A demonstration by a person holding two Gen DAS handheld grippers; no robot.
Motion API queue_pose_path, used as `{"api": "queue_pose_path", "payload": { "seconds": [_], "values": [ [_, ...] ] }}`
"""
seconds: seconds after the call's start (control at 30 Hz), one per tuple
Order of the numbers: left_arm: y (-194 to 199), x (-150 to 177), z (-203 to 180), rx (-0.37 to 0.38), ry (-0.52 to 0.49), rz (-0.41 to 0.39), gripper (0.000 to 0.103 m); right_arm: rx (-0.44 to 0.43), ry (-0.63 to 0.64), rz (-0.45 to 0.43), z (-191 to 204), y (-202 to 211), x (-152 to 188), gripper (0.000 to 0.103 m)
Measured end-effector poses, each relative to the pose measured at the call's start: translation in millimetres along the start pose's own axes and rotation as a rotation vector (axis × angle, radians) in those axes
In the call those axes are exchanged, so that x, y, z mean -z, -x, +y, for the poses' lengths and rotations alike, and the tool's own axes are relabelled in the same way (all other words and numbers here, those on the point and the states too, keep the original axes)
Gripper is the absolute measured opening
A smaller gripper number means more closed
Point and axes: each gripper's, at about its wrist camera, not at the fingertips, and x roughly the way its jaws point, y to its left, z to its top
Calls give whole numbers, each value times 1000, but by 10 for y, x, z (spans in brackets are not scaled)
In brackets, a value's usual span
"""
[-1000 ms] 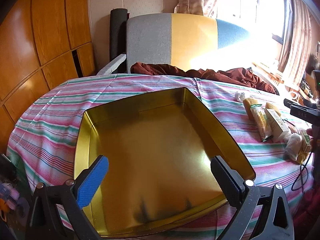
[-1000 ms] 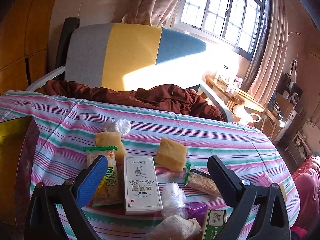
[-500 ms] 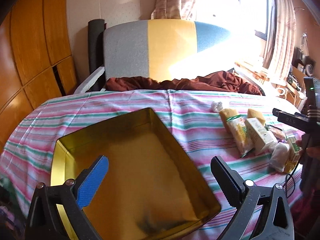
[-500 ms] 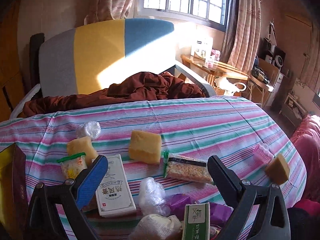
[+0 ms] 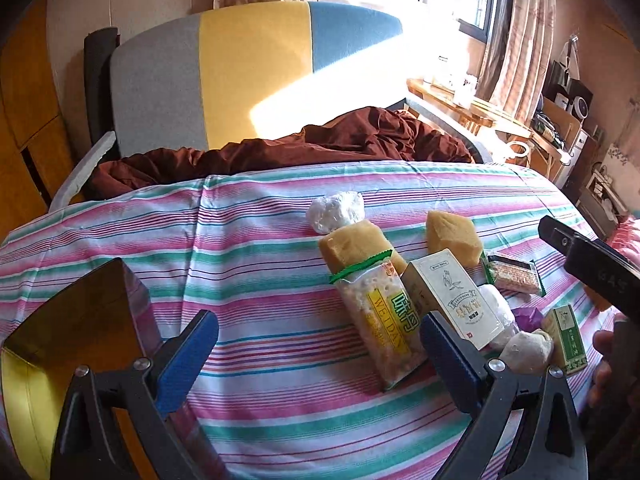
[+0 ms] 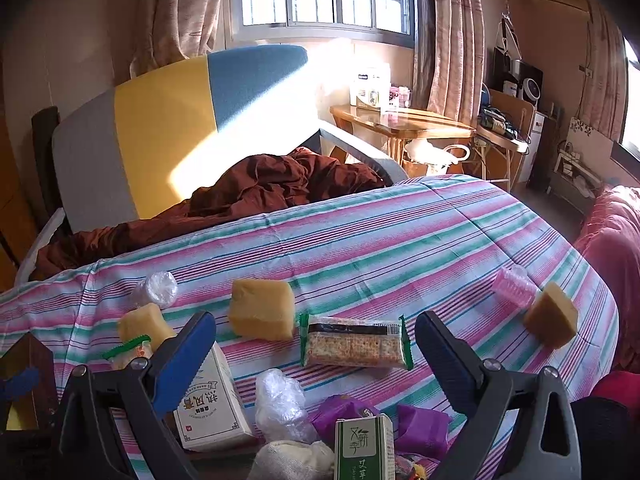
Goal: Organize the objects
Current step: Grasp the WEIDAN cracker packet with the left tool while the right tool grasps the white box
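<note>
We count three yellow sponge blocks (image 6: 262,314), two cracker packets (image 6: 355,345), two small boxes (image 6: 210,404), two clear plastic wads (image 6: 158,289), one gold tin (image 5: 76,320), and one pink bottle (image 6: 513,287).

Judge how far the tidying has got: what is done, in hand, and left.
Done: nothing; the visible corner of the gold tin holds nothing. In hand: the left claw, open and empty, nears the snack packet. Left: white box, cracker pack, sponges.
</note>
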Motion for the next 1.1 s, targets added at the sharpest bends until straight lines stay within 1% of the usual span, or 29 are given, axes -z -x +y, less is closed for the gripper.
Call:
{"api": "queue_pose_path", "payload": {
  "seconds": [0.03,0.1,0.2,0.27,0.33,0.4,0.47,0.5,0.53,0.57,0.6,0.7,0.83,0.87,0.97,1.1],
  "values": [
    [-78,-11,-25,8,4,14,95,-3,-3,-1,-5,5,0,102],
    [-232,-33,-95,17,14,46,91,-7,-12,-1,-16,-2,-7,102],
    [-469,-62,-200,5,20,83,90,-9,-20,2,-35,-13,-8,102],
    [-586,-88,-250,7,30,93,90,-14,-26,5,-44,-26,-9,102],
    [-692,-115,-287,-18,28,101,90,-14,-28,4,-49,-30,-12,102],
    [-799,-119,-296,-18,40,123,89,-18,-26,3,-44,-41,-15,102],
    [-892,-98,-278,1,61,147,79,-29,-24,4,-41,-44,-13,102],
    [-929,-76,-252,28,78,163,64,-34,-20,2,-34,-44,-12,102],
    [-950,-48,-216,55,103,177,56,-40,-14,-1,-24,-42,-13,102],
    [-941,-16,-176,81,128,178,53,-48,-7,-4,-7,-40,-13,102],
    [-911,23,-143,92,139,176,50,-57,0,-6,11,-36,-12,101],
    [-791,149,-58,109,148,180,47,-95,28,-12,87,-20,-4,100],
    [-568,388,-30,140,111,188,47,-168,66,1,192,-26,14,94],
    [-506,450,-47,145,93,186,47,-189,80,13,233,-42,25,92],
    [-322,646,-115,164,33,177,46,-239,134,62,390,-119,77,82],
    [-147,875,-190,189,-21,163,46,-268,200,168,575,-314,183,78]
  ]
}}
